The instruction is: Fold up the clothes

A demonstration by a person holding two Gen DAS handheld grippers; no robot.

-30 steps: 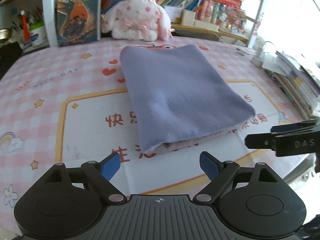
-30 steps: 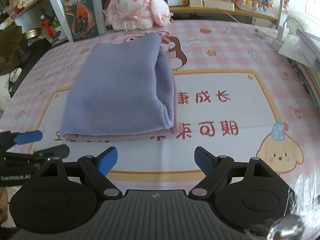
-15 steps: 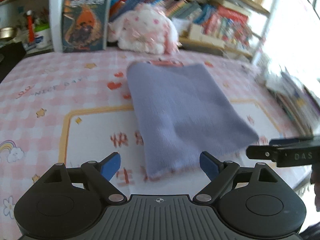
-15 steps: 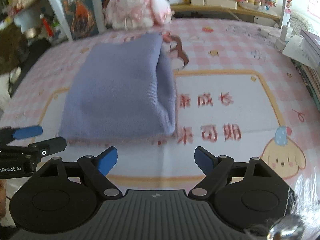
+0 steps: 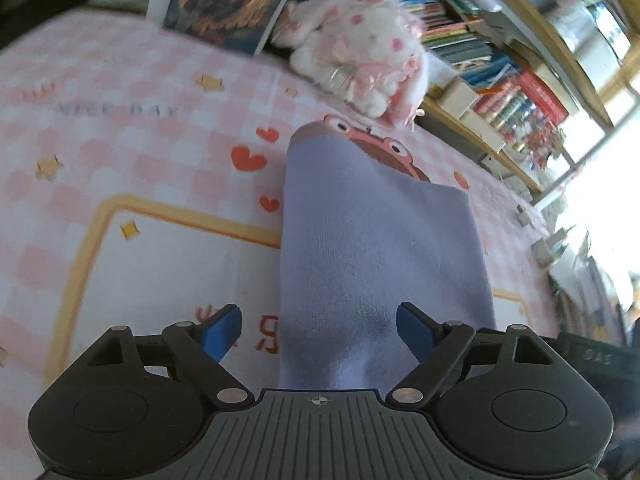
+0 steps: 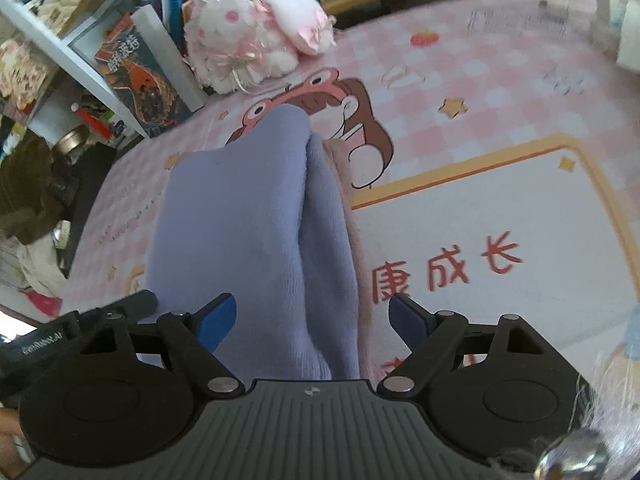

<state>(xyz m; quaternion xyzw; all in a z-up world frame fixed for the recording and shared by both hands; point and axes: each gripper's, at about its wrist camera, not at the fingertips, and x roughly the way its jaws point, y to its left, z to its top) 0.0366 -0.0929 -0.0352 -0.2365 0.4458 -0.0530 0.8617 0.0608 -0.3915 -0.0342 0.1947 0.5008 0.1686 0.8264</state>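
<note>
The folded garment (image 5: 380, 256) runs lengthwise straight ahead of both gaping grippers, left hand-held gripper (image 5: 320, 330) and right hand-held gripper (image 6: 312, 320) equally near its front edge

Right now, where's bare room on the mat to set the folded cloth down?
Free: the white panel right of the cloth, inside the yellow border; a smaller white patch to its left. Crowded: the far edge, with the plush and books. Both grippers, left and right, are open over the cloth's near end.
</note>
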